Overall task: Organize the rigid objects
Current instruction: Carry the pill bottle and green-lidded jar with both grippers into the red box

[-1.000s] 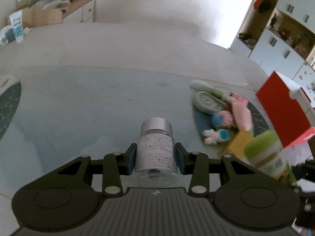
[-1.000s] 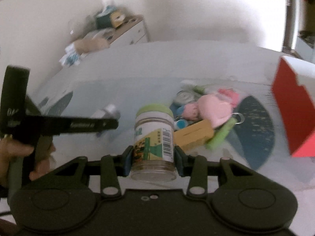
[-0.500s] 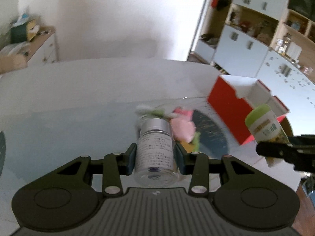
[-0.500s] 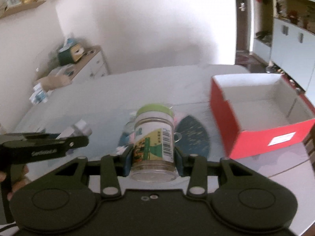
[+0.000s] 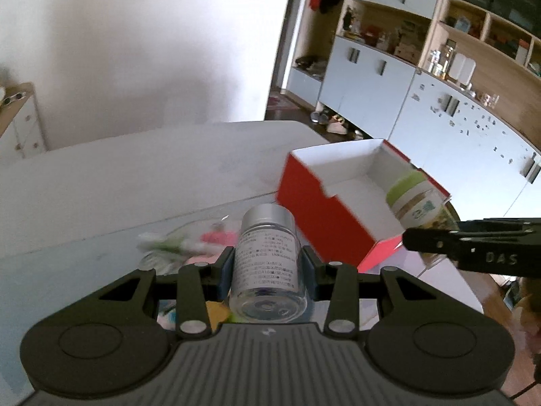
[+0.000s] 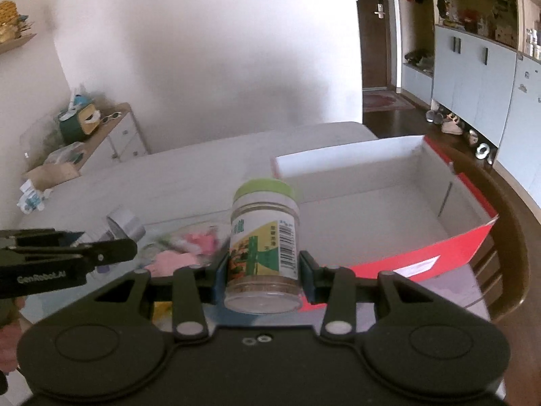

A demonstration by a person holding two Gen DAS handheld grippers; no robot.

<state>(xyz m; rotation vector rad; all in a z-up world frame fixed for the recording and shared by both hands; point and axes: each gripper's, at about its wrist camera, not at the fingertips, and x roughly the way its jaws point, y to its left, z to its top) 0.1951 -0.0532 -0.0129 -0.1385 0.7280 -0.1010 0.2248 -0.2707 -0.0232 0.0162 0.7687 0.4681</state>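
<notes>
The left gripper (image 5: 267, 265) is clamped on a clear bottle (image 5: 267, 270) with a silver cap and a white printed label; the right gripper (image 6: 262, 265) is clamped on a clear jar (image 6: 263, 247) with a pale green lid and a green and yellow label bearing a barcode. Both are held above a pale table (image 5: 118, 176) in a room with a white wall, blue-grey cupboards and open wooden shelves at 2 o'clock. A red box (image 6: 466, 240) with a white inside stands open on the table, at 2 o'clock from the jar in the right wrist view. In the left wrist view the jar sits at 3 o'clock, in front of the box's near right corner. A heap of small pink and green things (image 6: 189, 247) lies on the table behind the grippers, blurred and partly hidden, so they cannot be made out.
</notes>
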